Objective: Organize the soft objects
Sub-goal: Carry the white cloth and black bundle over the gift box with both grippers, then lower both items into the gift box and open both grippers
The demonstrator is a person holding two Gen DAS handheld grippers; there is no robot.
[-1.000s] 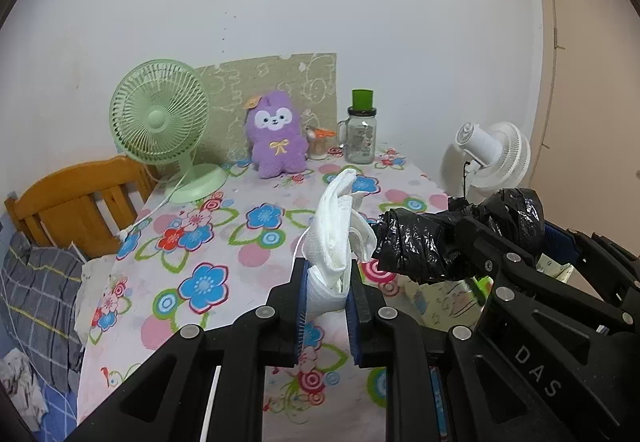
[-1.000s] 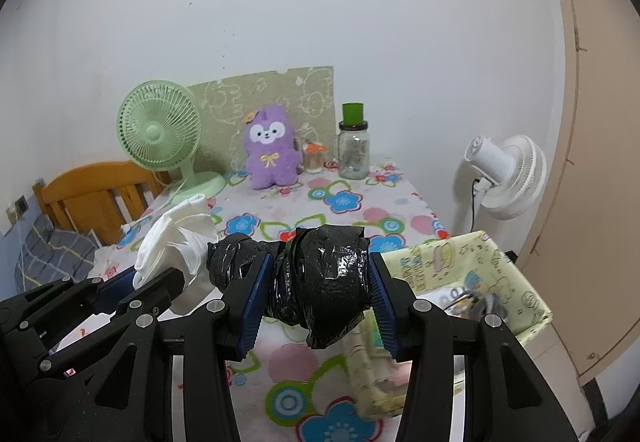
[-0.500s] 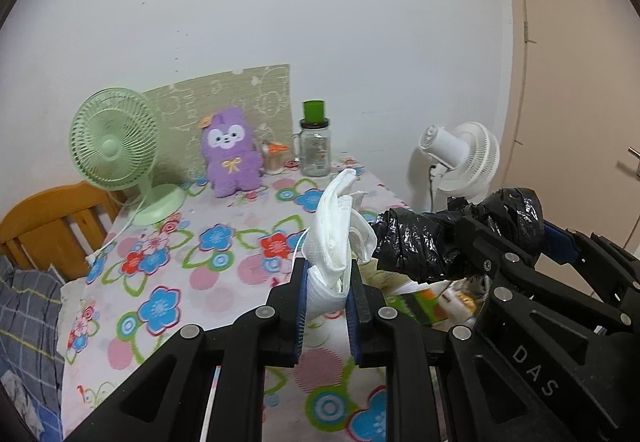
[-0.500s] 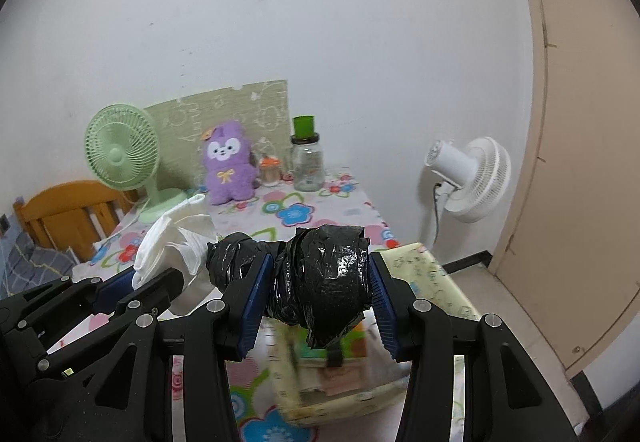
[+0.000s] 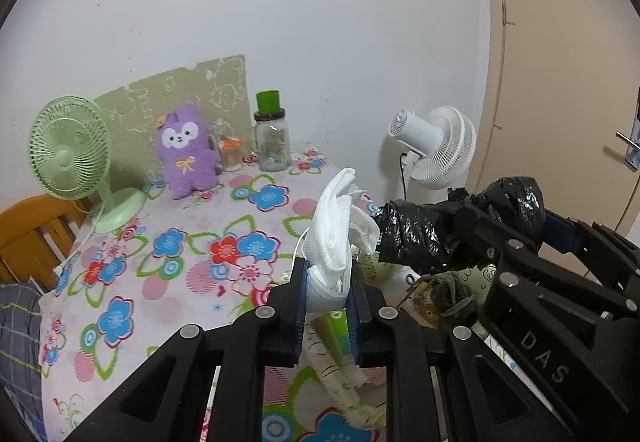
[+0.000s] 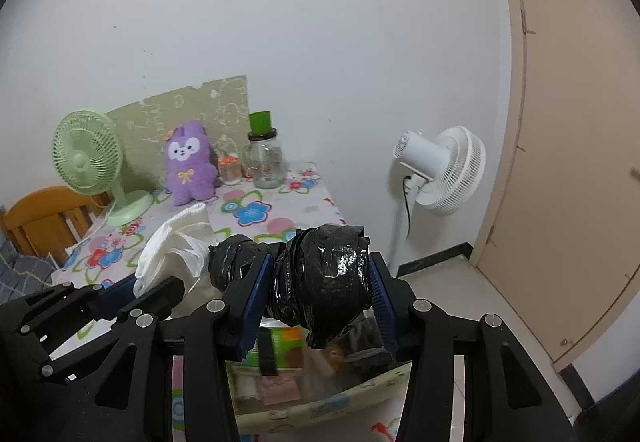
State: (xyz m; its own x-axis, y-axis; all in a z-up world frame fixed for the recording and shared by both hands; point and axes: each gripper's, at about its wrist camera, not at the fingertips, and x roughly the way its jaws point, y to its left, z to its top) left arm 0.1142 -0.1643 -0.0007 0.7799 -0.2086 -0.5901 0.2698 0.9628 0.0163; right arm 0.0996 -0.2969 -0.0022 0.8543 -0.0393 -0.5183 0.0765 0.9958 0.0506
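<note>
My left gripper (image 5: 328, 306) is shut on a white cloth (image 5: 338, 238) that stands up between its blue pads; the cloth also shows in the right wrist view (image 6: 172, 250). My right gripper (image 6: 320, 302) is shut on a crumpled black plastic bag (image 6: 320, 282), which also shows in the left wrist view (image 5: 432, 234). Both grippers hover side by side above a pale patterned fabric box (image 6: 320, 398) at the table's right edge. The box holds several items, partly hidden. A purple plush toy (image 5: 186, 156) sits at the back of the table.
The table has a floral cloth (image 5: 172, 262). At the back stand a green desk fan (image 5: 76, 158), a glass jar with a green lid (image 5: 274, 146) and a small orange-topped jar (image 5: 231, 154). A white floor fan (image 6: 444, 170) and a beige door (image 6: 580, 122) are at right. A wooden chair (image 5: 28, 234) is at left.
Both grippers have moved right and a little up with their loads, from over the table's middle to over the fabric box. The holds on the cloth and the bag are unchanged.
</note>
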